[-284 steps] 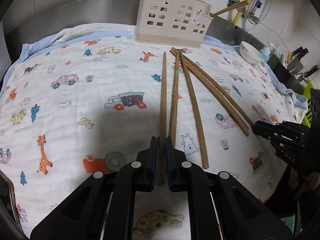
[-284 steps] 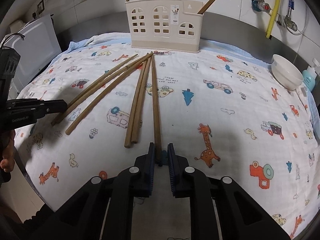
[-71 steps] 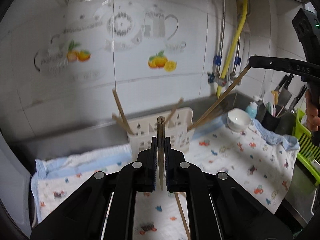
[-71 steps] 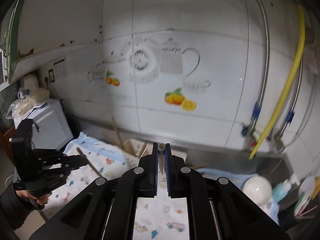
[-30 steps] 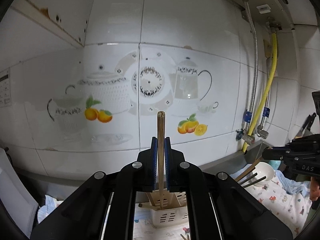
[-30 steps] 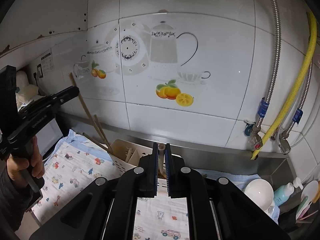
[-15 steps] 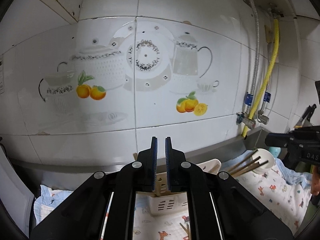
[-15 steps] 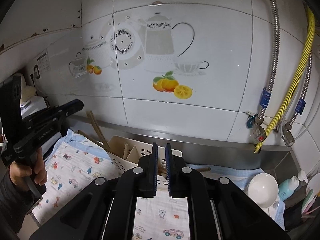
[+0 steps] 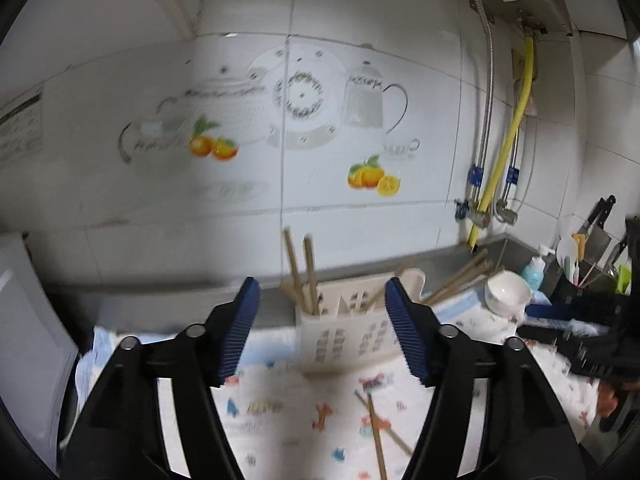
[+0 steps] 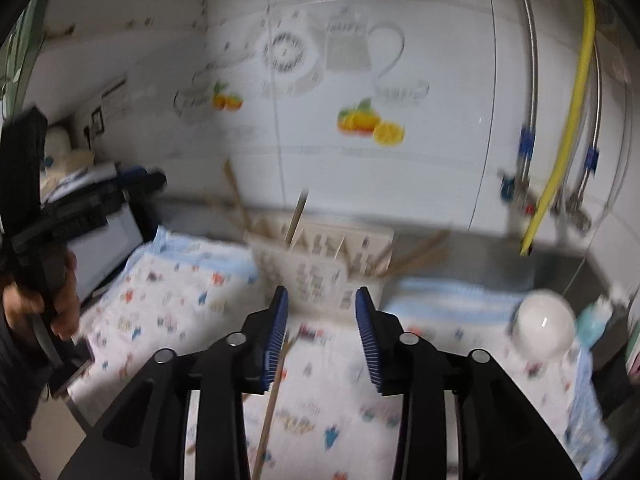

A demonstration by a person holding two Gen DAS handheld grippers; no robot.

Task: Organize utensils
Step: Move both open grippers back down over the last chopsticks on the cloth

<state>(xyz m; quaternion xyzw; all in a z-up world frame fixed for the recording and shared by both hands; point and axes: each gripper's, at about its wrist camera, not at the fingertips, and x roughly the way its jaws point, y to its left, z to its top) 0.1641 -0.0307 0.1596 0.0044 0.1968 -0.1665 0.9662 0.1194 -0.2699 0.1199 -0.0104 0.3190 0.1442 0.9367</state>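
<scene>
Both chopsticks (image 9: pixel 308 272) now in holder (image 9: pixel 344 332).

Wooden chopsticks (image 9: pixel 311 276) in a cream plastic holder (image 9: pixel 352 336) – printed cloth (image 9: pixel 280 412) below, glossy tiles (image 9: pixel 320 20) behind.

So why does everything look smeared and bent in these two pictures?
Right wrist view: motion blur smears the chopstick holder and bowl, while the open hand-held gripper stays sharp. Left wrist view: milder blur on the patterned cloth, with its own gripper crisp. Both views: the fisheye lens bows the wall tiles and darkens the corners.
</scene>
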